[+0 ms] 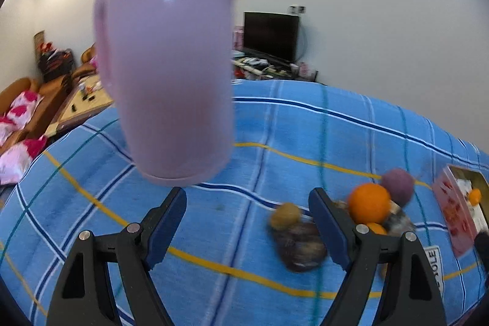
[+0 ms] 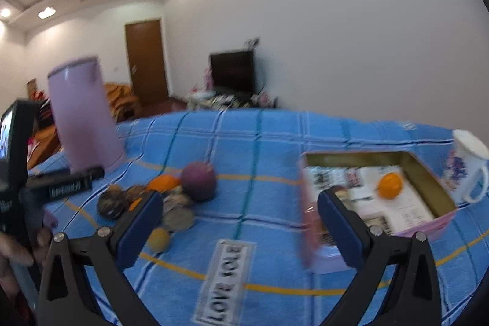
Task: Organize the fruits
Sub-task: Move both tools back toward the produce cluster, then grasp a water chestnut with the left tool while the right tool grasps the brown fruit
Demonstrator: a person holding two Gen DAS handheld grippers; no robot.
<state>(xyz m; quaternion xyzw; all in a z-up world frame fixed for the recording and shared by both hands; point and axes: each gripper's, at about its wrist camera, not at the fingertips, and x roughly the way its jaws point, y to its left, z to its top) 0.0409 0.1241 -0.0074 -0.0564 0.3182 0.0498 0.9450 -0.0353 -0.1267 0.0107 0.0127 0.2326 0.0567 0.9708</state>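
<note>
Fruits [image 2: 171, 197] piled on blue cloth [image 2: 259, 142]; one orange [image 2: 389, 186] in tin [image 2: 428, 173]. Left tongs [image 1: 247, 222] and right tongs [image 2: 240, 222] gape wide, both empty.

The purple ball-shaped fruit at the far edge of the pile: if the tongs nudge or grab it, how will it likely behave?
The purple fruit looks round and smooth, so a nudge would probably send it rolling across the flat cloth. It leans against the orange and other fruit, so moving it may shift the pile. Its curve could slip between flat pads unless gripped across the middle.
</note>
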